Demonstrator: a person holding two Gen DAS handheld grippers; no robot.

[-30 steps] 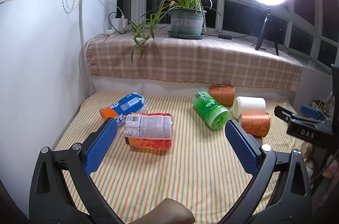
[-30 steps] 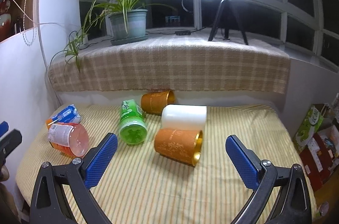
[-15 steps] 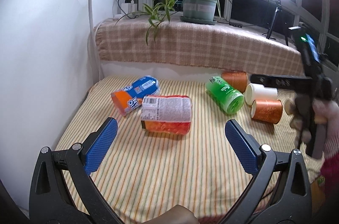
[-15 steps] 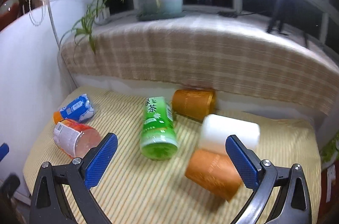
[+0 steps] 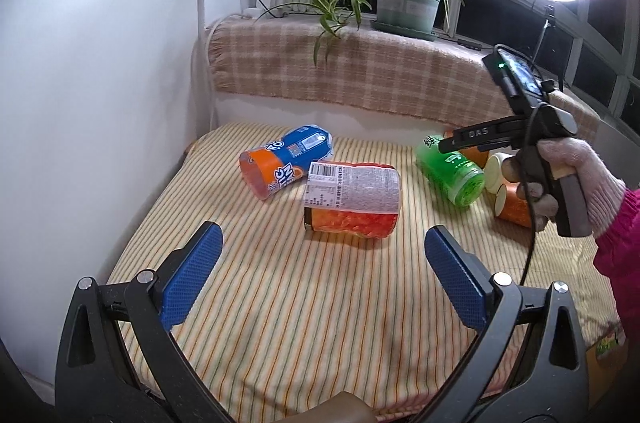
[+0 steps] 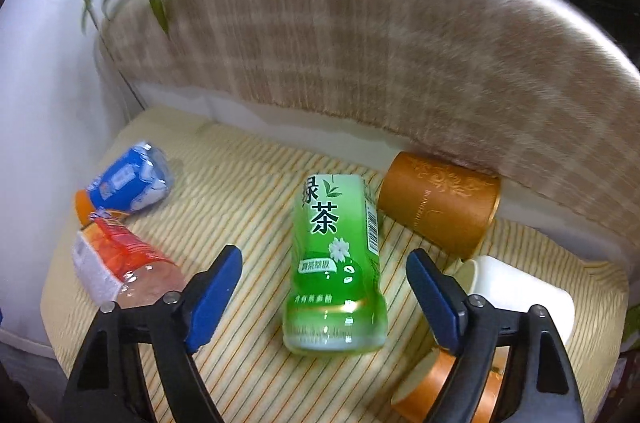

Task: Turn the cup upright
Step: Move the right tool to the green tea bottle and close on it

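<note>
- Because every container lies tipped on its side, the striped mat (image 5: pixel 304 323) serves as a soft bed that keeps the 6 cups from rolling far, with the plaid-covered ledge (image 6: pixel 360 55) as a backstop behind them.
- Lined up with the right gripper (image 6: pixel 324 287), the green cup (image 6: pixel 336 275) lies lengthwise at mid-mat, its near end toward the camera; it looks the likely pick for righting.
- Wide apart and holding nothing, the right gripper's jaws flank the green cup without touching it, seemingly set to close on its sides.
- At left, the orange-red cup (image 5: pixel 352 199) and the blue-orange cup (image 5: pixel 286 161) lie on their sides touching, within reach of the left gripper (image 5: pixel 320 283).
- Held low over the near mat, the left gripper is also spread wide and empty, apparently waiting.
- At right, a brown cup (image 6: pixel 440 201) rests against the ledge, just beside the green cup; a white cup (image 6: pixel 520 293) and an orange cup (image 6: pixel 432 383) crowd the right gripper's right finger, so a clean approach is needed.
</note>
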